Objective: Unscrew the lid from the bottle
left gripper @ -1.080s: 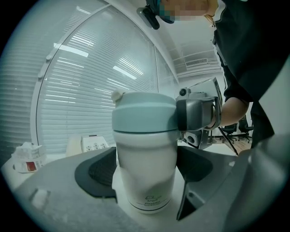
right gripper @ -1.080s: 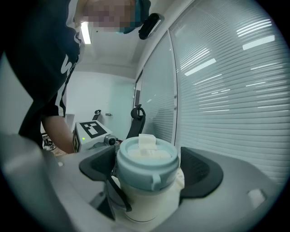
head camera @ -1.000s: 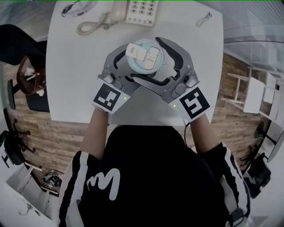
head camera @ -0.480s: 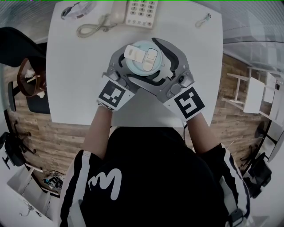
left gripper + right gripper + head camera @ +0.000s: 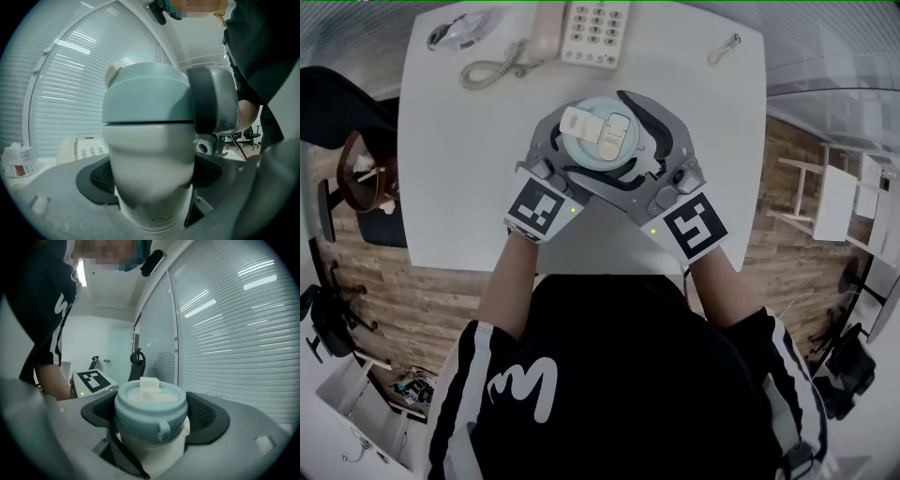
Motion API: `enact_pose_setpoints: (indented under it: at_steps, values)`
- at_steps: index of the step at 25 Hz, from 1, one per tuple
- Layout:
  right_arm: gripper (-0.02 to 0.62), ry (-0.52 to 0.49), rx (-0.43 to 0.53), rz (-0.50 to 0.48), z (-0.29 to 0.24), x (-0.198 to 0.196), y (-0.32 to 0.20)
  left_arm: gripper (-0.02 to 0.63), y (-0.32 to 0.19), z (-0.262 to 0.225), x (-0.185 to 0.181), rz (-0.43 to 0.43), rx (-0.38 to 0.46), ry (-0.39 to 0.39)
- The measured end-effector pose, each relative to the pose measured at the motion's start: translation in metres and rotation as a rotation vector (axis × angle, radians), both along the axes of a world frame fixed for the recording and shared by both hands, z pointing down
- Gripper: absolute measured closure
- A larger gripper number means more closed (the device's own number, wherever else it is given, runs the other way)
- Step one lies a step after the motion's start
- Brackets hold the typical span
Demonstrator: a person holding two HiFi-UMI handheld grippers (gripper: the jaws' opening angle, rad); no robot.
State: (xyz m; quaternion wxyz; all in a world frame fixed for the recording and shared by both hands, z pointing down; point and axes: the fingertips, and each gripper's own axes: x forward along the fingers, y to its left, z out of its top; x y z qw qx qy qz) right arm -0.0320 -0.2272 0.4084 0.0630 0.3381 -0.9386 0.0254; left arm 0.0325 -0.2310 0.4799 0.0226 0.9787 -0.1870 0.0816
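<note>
A white bottle (image 5: 150, 159) with a pale blue lid (image 5: 600, 131) stands mid-table. My left gripper (image 5: 605, 141) reaches in from the lower left, with the bottle's body between its jaws (image 5: 150, 183). These jaws have just been opening and stand wide, and I see no firm press on the body. My right gripper (image 5: 591, 129) comes from the lower right and crosses over the left one. Its dark pads sit against both sides of the lid (image 5: 150, 408). One of the right gripper's fingers (image 5: 213, 101) rests on the lid's side.
A desk phone (image 5: 586, 33) with a coiled cord (image 5: 492, 67) lies at the far edge of the white table (image 5: 459, 187). A small grey item (image 5: 459, 28) and a metal clip (image 5: 727, 45) lie in the far corners. A dark chair (image 5: 356, 169) stands to the left.
Both grippers have drawn in closer around the bottle. The gaps between the fingers and the lid seen a second ago have gone. The bottle stands where it was.
</note>
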Motion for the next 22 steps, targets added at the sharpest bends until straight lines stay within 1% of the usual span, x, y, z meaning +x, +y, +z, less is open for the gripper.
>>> enact_pose_setpoints:
  at_steps: [3, 8, 10, 13, 17, 22]
  values:
    - [0.153, -0.027, 0.006, 0.002, -0.013, 0.001, 0.001, 0.169, 0.002, -0.011, 0.000, 0.012, 0.003, 0.000]
    - [0.153, -0.037, 0.009, -0.009, -0.042, -0.002, 0.012, 0.169, 0.011, -0.041, -0.005, 0.007, 0.040, -0.027]
    - [0.153, -0.050, 0.004, -0.016, -0.055, -0.003, 0.016, 0.169, 0.015, -0.053, -0.008, 0.003, 0.041, -0.038]
    - [0.153, -0.094, -0.005, -0.031, -0.074, -0.004, 0.021, 0.169, 0.020, -0.071, -0.012, -0.004, 0.020, -0.025]
    - [0.153, -0.141, 0.019, -0.070, -0.099, -0.004, 0.030, 0.169, 0.027, -0.093, -0.015, -0.026, 0.014, -0.036]
    - [0.155, -0.151, 0.057, -0.107, -0.123, -0.004, 0.045, 0.169, 0.038, -0.116, -0.016, -0.025, 0.052, -0.052]
